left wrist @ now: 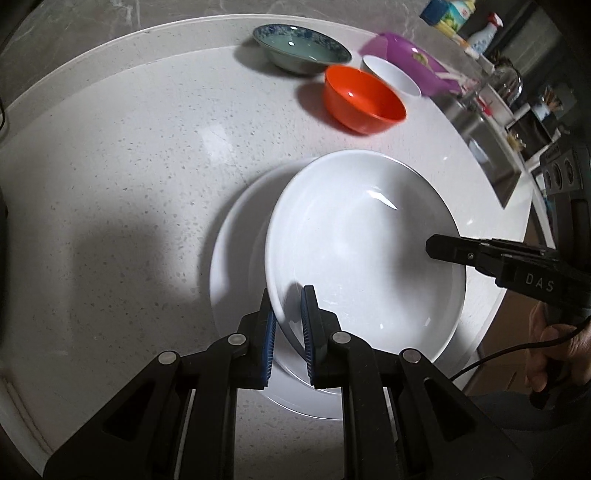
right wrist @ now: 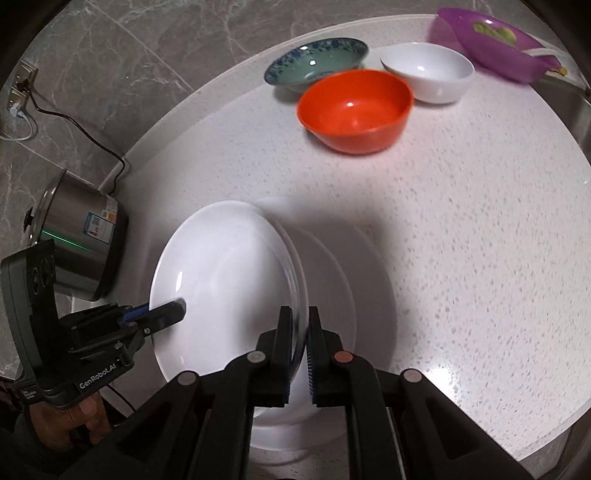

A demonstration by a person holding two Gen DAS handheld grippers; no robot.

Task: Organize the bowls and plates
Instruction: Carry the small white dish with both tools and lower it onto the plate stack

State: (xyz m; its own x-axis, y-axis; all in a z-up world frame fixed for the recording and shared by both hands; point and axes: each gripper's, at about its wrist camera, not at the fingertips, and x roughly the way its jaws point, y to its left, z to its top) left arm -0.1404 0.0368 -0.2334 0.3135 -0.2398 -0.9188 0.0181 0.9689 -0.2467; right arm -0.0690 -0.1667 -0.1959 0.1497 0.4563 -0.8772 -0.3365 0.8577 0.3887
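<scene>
A deep white plate [left wrist: 365,251] [right wrist: 229,280] is held by both grippers on opposite rims. My left gripper [left wrist: 287,295] is shut on its near rim in the left wrist view and shows from the side [right wrist: 179,308] in the right wrist view. My right gripper [right wrist: 299,310] is shut on the other rim and reaches in from the right [left wrist: 434,248]. Below it, offset, lies a second white plate [left wrist: 236,280] [right wrist: 332,280] on the counter; I cannot tell whether the two touch. At the back stand an orange bowl [left wrist: 364,99] [right wrist: 354,110], a blue-green bowl [left wrist: 301,46] [right wrist: 317,62] and a small white bowl [left wrist: 391,75] [right wrist: 428,70].
A purple bowl [left wrist: 413,59] [right wrist: 487,40] sits behind the small white bowl. A steel cooker [right wrist: 81,236] with a cable stands at the counter's left by the wall. A sink [left wrist: 491,147] and a spray bottle [left wrist: 484,33] lie to the right. The speckled white counter [right wrist: 461,240] ends near me.
</scene>
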